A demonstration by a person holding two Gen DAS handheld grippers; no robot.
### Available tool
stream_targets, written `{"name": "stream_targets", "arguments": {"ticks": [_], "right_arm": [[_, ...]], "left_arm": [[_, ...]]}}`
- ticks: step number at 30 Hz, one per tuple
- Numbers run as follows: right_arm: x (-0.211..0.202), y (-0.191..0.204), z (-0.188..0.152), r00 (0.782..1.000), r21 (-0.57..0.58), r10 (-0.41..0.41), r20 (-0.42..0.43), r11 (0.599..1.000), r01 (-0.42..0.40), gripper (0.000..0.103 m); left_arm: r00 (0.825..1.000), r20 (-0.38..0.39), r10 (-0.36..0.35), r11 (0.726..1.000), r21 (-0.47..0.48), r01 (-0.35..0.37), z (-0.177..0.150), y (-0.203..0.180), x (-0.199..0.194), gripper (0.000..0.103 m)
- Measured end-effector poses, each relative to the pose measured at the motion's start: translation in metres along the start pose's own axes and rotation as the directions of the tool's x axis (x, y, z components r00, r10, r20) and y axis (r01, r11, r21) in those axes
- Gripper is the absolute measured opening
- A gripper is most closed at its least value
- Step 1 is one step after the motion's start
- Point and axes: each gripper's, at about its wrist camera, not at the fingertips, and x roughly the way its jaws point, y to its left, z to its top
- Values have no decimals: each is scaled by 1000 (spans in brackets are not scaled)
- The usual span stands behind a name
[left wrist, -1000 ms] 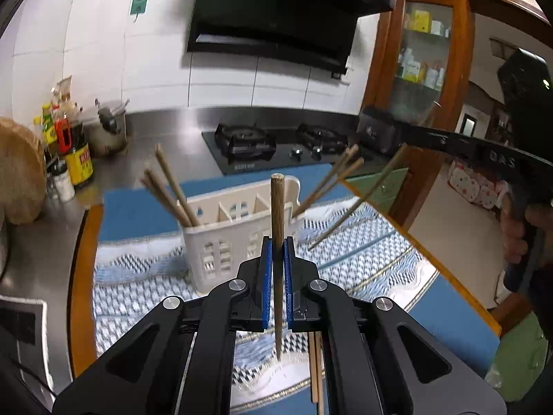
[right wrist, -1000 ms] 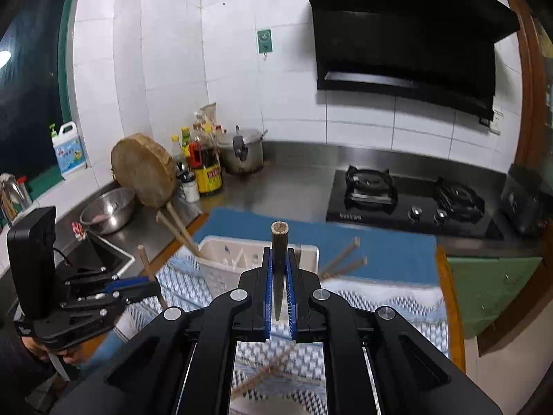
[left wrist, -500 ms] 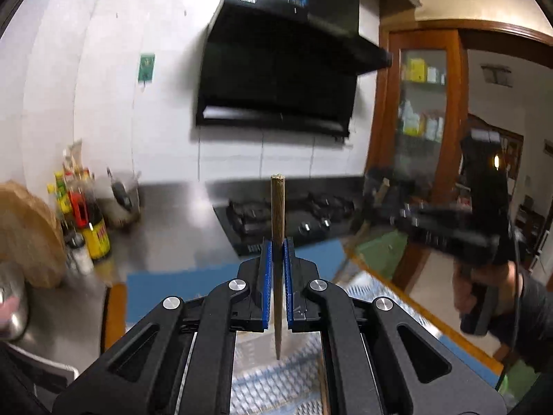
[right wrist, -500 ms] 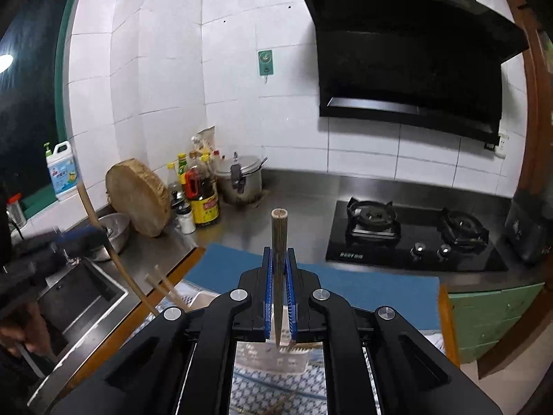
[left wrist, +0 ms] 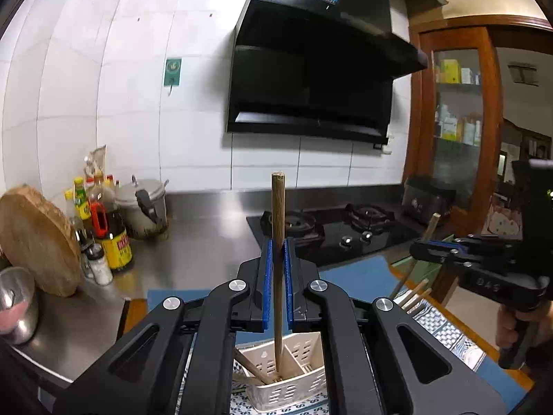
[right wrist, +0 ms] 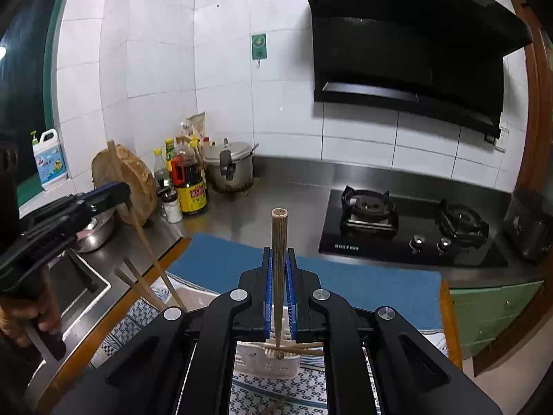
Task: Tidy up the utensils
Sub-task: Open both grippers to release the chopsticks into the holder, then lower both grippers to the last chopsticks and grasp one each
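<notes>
My left gripper (left wrist: pixel 277 247) is shut on a brown chopstick (left wrist: pixel 278 207) held upright, its lower tip inside the white slotted utensil basket (left wrist: pixel 287 385) below. My right gripper (right wrist: pixel 278 259) is shut on another brown chopstick (right wrist: pixel 279 238), upright, its tip at the basket's rim (right wrist: pixel 266 358). Several chopsticks lean in the basket. In the left wrist view the right gripper (left wrist: pixel 428 247) shows at the right; in the right wrist view the left gripper (right wrist: pixel 121 190) shows at the left.
The basket stands on a patterned cloth (right wrist: pixel 262 394) over a blue mat (right wrist: pixel 363 283) on a wooden board. A black gas hob (right wrist: pixel 411 235), a pot (right wrist: pixel 228 169), sauce bottles (right wrist: pixel 190 183), a round chopping block (right wrist: pixel 134 186) and a steel bowl (left wrist: pixel 17 307) stand on the steel counter.
Both grippers rose and tilted up, then came down over the basket. Each chopstick tip now reaches into the basket. The grips have not changed.
</notes>
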Motion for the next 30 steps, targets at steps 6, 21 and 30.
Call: {"name": "stream_targets", "arguments": {"ticks": [6,21,30], "right_arm": [[9,-2,-13,999,6,5,-37,1000,-5,7],[-41,-3,-67,997,91,8,-73,996,-1,24],[-37,18,-156,971,176,46,-237,984,-3,25]], "left_arm": [[997,-72,-4,999,-38,1,-21,9,18,8],[996,-83,-22,1000,-10,21,-41,-2,-19,29],[990,-140,-8,1000,-29,4,-81,-1,-50,47]]}}
